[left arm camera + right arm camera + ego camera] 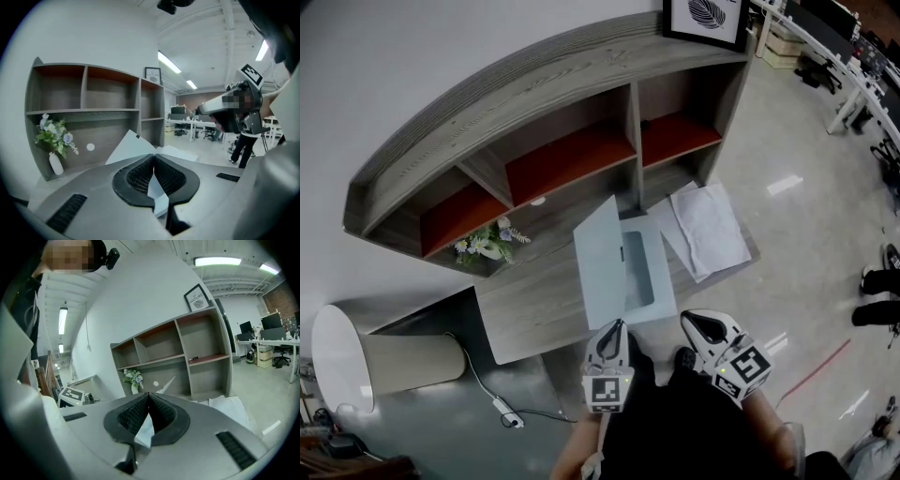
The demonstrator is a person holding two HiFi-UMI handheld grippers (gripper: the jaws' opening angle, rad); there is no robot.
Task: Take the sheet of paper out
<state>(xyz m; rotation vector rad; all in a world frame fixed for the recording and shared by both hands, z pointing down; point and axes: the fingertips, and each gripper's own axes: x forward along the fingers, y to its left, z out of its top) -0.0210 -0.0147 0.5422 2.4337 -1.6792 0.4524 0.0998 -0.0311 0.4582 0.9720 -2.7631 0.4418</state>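
Both units sit low in the head view, side by side, close to the torso. left gripper (616,326): nose pointing away from the body and slightly down, left marker cube (607,394) facing up at the camera, jaws closed with tips meeting. right gripper (685,320): angled in toward the left one, right marker cube (742,366) tilted outward, jaws fully closed. left forearm (570,452) and right forearm (773,433) are tucked in behind them.
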